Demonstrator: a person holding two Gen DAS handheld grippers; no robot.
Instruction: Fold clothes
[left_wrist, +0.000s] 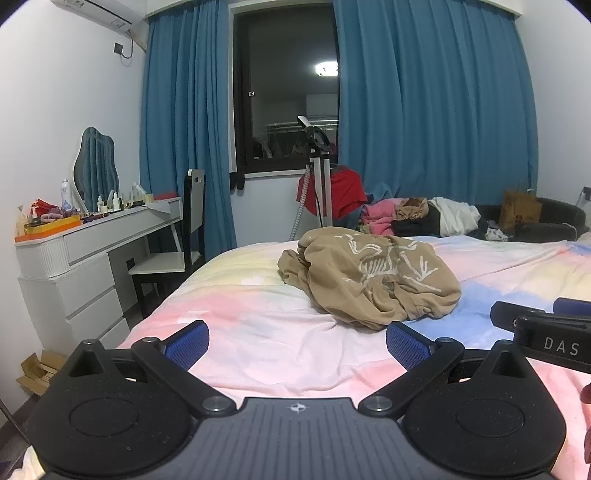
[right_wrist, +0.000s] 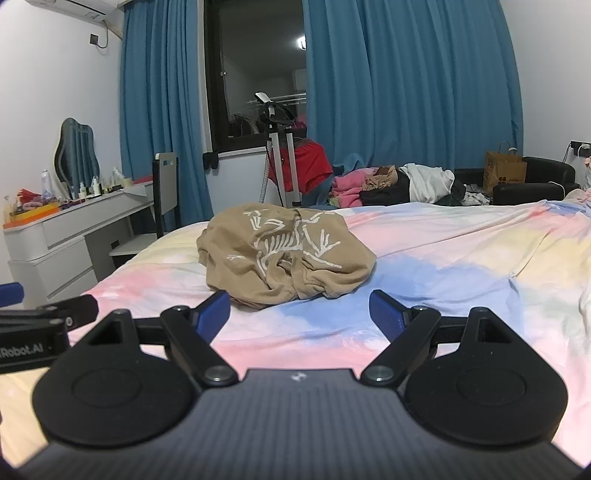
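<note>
**A crumpled shirt waits on the bed, and both grippers are empty**

The bed (left_wrist: 258, 332) is big and soft, with a pink, yellow and blue sheet. That softness could cause trouble. If a gripper pushes down too far, I think it may pinch the sheet along with the cloth and pull it up too.

The tan shirt (left_wrist: 369, 277) lies in a bunched heap near the middle of the bed, with a white skeleton drawing on top. Its edges and sleeves are tucked under, so I cannot tell where a corner is. Grabbing the wrong fold could lift the whole lump instead of opening it.

The left gripper (left_wrist: 297, 341) is spread wide and holds nothing. It sits just in front of the shirt. The right gripper (right_wrist: 299, 314) is also spread wide and empty, close to the shirt's near edge.

Far behind the bed stands a brown paper bag (right_wrist: 504, 171). I cannot see what is inside. On the table (left_wrist: 92, 240) an orange tray (left_wrist: 51, 227) holds small things, too tiny to name.
</note>
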